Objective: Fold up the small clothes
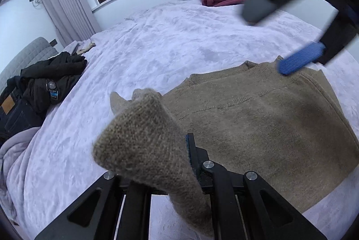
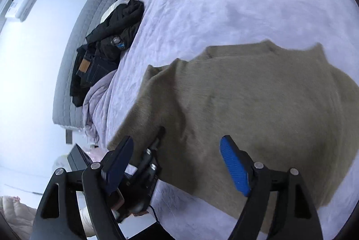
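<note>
Your left gripper (image 1: 179,163) is clamped tight, knit fabric pinched between its jaws and draped over its front. Your right gripper (image 2: 177,163) stands wide apart, nothing between its blue pads (image 2: 235,170).

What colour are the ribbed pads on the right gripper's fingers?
Bright blue; one pad shows best in the right wrist view, over the tan sweater.

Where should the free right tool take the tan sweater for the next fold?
Judging by the layout, take the sweater at its near right hem corner, coming in low from the bed's near edge. That corner lies flat and free on the blanket, mirroring the edge that the left tool has pinched. The right tool is open and empty.
</note>
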`<state>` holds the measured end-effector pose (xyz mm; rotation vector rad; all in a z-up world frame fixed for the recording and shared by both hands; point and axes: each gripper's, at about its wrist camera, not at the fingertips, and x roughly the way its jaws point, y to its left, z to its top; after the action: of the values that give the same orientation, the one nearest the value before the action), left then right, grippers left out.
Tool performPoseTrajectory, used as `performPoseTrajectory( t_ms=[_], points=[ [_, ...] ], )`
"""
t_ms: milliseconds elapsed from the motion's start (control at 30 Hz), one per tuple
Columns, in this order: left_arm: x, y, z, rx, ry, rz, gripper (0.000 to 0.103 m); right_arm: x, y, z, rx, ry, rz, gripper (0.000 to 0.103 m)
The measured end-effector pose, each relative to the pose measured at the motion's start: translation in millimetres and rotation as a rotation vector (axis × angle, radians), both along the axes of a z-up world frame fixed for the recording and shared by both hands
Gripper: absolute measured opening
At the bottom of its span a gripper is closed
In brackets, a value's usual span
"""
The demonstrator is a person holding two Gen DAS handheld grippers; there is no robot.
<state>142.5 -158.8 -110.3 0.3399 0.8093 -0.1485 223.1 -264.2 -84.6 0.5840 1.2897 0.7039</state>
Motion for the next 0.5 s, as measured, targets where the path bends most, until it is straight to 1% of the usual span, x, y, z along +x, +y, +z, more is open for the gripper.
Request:
performPoseTrajectory(
  t_ms=[67, 133, 233, 300, 367, 500],
  points=[
    [-3, -2, -2, 0.008, -0.008, -0.017, 0.010, 26, 38, 1, -0.017, 0.023, 0.106, 0.085],
    [-4, -3, -2, 0.007, -0.012, -0.028, 0.010, 50, 78, -2, -0.070, 0.039, 0.205, 0.087],
    [-5, -2, -3, -0.006, -0.013, -0.032, 0.010, 70, 140, -17, -0.150, 0.080, 0.385, 0.091],
    [-4, -1, -4, -0.018, -0.013, -0.031, 0.010, 79, 175, -26, -0.226, 0.080, 0.472, 0.092],
    [-3, 0, -4, -0.028, -0.013, -0.030, 0.010, 88, 198, -33, -0.280, 0.072, 0.508, 0.092],
    [-2, 1, -3, -0.040, -0.014, -0.025, 0.010, 99, 229, -43, -0.343, 0.060, 0.536, 0.092]
  ],
)
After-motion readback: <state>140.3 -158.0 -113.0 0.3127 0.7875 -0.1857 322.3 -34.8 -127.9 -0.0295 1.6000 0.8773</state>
